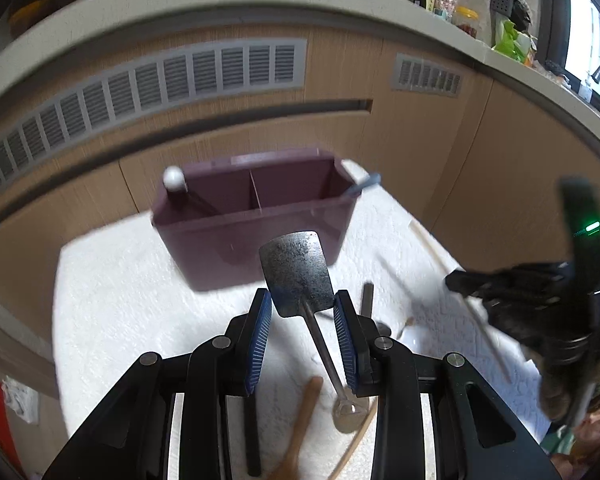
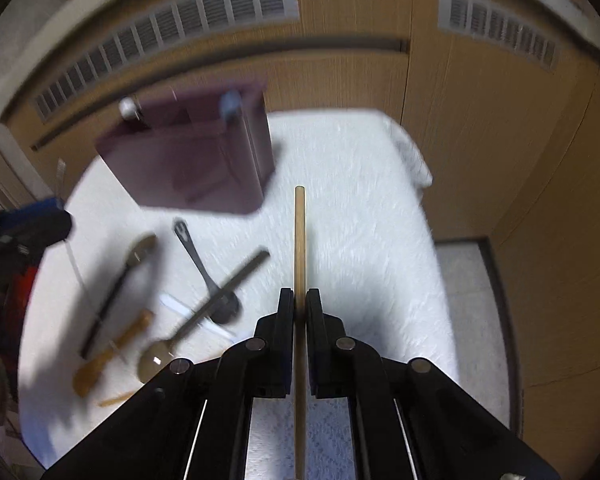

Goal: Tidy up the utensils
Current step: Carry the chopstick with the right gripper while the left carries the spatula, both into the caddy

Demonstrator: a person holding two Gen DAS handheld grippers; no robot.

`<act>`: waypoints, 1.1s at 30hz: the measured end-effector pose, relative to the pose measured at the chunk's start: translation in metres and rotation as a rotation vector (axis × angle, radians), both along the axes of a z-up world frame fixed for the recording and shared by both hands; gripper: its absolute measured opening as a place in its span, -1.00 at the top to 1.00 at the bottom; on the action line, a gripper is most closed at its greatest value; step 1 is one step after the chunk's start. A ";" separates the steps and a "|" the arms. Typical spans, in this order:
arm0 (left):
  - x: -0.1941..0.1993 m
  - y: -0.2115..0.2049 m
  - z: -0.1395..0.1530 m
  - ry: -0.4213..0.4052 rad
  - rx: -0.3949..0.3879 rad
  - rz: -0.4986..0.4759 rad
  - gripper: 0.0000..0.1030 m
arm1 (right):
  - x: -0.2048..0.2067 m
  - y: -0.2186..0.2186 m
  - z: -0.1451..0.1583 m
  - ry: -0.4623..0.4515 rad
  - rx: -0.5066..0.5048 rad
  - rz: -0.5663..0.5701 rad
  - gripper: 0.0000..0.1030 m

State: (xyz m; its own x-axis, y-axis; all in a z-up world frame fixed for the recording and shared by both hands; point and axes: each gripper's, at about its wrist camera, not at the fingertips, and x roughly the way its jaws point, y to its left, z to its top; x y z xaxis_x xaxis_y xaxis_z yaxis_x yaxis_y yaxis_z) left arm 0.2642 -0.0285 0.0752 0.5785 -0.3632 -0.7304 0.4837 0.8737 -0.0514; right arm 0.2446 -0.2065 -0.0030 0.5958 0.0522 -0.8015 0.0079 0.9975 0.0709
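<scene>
left hand-held gripper (image 1: 302,308) released, straddling spatula (image 1: 296,272) | right hand-held gripper (image 2: 300,304) grasping chopstick (image 2: 300,240)

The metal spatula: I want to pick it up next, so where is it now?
In the left wrist view the metal spatula lies on the white towel, between the open left claw fingers, before the purple box.
</scene>
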 end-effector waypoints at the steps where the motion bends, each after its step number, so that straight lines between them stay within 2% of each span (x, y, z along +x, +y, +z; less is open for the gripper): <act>1: 0.002 -0.001 0.008 -0.014 0.001 0.001 0.36 | -0.002 0.001 0.018 -0.041 0.004 0.003 0.89; 6: 0.020 -0.005 0.074 -0.133 0.014 0.005 0.36 | 0.009 0.008 0.102 -0.233 0.019 0.027 0.89; 9: 0.037 -0.003 0.115 -0.208 0.007 0.029 0.36 | 0.021 0.008 0.157 -0.418 0.036 0.009 0.89; 11: 0.050 0.001 0.134 -0.238 -0.014 0.054 0.36 | 0.031 0.007 0.180 -0.520 0.065 -0.011 0.89; 13: 0.059 0.004 0.144 -0.282 -0.015 0.079 0.36 | 0.044 0.008 0.193 -0.583 0.089 -0.029 0.89; 16: 0.075 0.006 0.141 -0.296 -0.016 0.099 0.36 | 0.070 0.016 0.194 -0.621 0.097 -0.045 0.89; 21: 0.109 0.005 0.104 -0.246 -0.003 0.093 0.36 | 0.105 0.025 0.173 -0.577 0.123 -0.056 0.88; 27: 0.139 0.011 0.059 -0.184 -0.003 0.093 0.36 | 0.133 0.040 0.141 -0.530 0.114 -0.067 0.88; 33: 0.156 0.015 0.037 -0.150 -0.012 0.110 0.36 | 0.145 0.047 0.125 -0.566 0.099 -0.084 0.88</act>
State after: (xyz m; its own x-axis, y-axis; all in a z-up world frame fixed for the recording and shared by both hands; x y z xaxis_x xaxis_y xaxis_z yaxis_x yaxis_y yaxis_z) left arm 0.4198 -0.0137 0.1118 0.7173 -0.2999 -0.6289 0.3881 0.9216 0.0031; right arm 0.3898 -0.1594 0.1219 0.9354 0.0444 -0.3508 0.0207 0.9835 0.1797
